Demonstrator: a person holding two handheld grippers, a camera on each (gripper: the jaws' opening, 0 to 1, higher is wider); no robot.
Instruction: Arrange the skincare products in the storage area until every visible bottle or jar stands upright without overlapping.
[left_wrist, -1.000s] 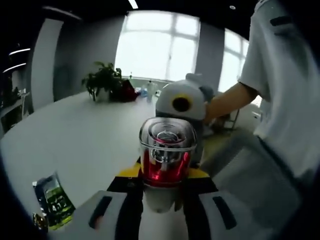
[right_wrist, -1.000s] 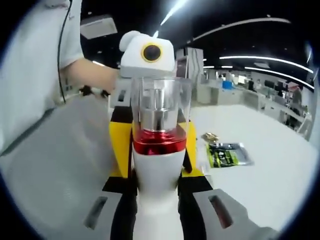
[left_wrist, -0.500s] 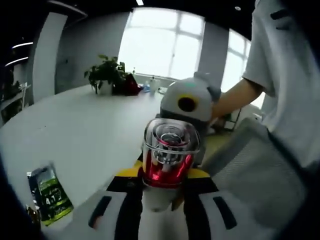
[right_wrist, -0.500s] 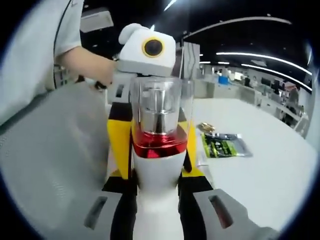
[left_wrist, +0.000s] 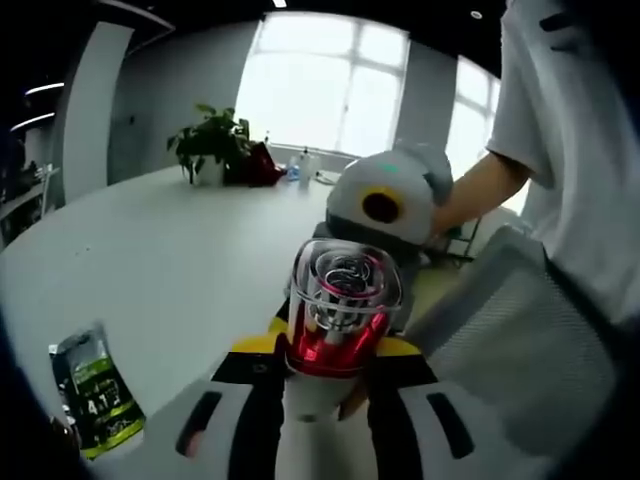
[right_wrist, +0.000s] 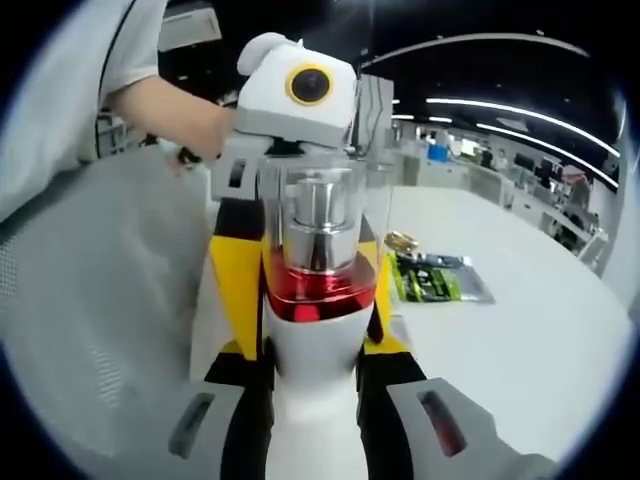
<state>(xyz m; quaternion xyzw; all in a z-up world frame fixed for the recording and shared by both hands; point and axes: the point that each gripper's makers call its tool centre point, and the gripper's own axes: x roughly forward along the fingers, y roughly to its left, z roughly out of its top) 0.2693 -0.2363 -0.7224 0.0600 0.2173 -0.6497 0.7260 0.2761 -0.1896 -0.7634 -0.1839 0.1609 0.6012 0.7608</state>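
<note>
While gripped, one bottle

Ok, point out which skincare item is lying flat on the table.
The green sachet lies flat on the white table. The red-banded bottle with the clear cap is instead clamped between jaws, off the table.

We find little to read. On the green and black foil sachet lying near the edge of the white table, the left gripper view shows pale digits that look like "41", with a further mark we cannot make out. In the right gripper view the same sachet carries pale print too small and blurred for us to read.
</note>
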